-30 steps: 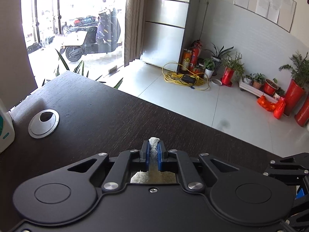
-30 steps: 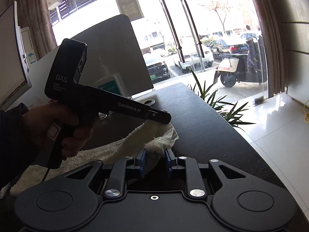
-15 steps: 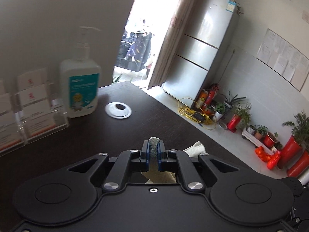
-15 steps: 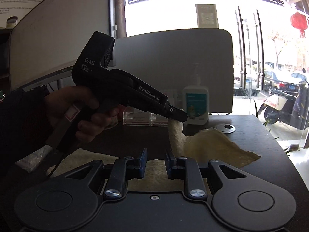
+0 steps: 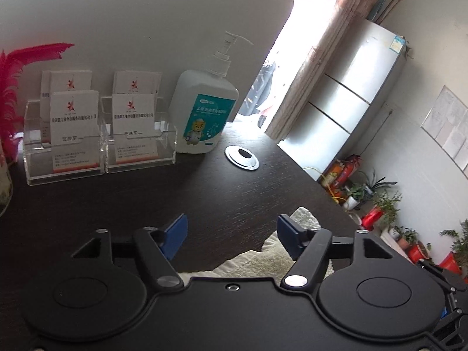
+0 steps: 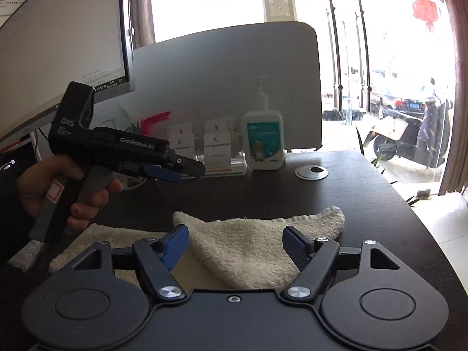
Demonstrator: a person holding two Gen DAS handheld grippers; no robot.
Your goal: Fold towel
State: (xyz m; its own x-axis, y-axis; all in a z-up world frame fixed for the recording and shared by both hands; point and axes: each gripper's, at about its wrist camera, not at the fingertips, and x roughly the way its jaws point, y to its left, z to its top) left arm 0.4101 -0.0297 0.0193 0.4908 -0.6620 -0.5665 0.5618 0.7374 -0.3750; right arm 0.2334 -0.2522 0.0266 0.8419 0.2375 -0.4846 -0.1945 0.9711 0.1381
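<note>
With its jaws spread wide and empty, the right gripper (image 6: 234,244) sits low over the towel (image 6: 257,242), which lies part-folded on the desk (image 6: 380,204), its long axis running left to right just ahead of the fingers. Farther off to the left, the left gripper (image 6: 175,172) hangs above the desk, likewise wide open and empty, so the right is probably nearer for the next pinch.

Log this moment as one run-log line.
phase: fold laid | left gripper: open, above table | right gripper: open, over towel | towel: folded over, flat on table, ungripped
</note>
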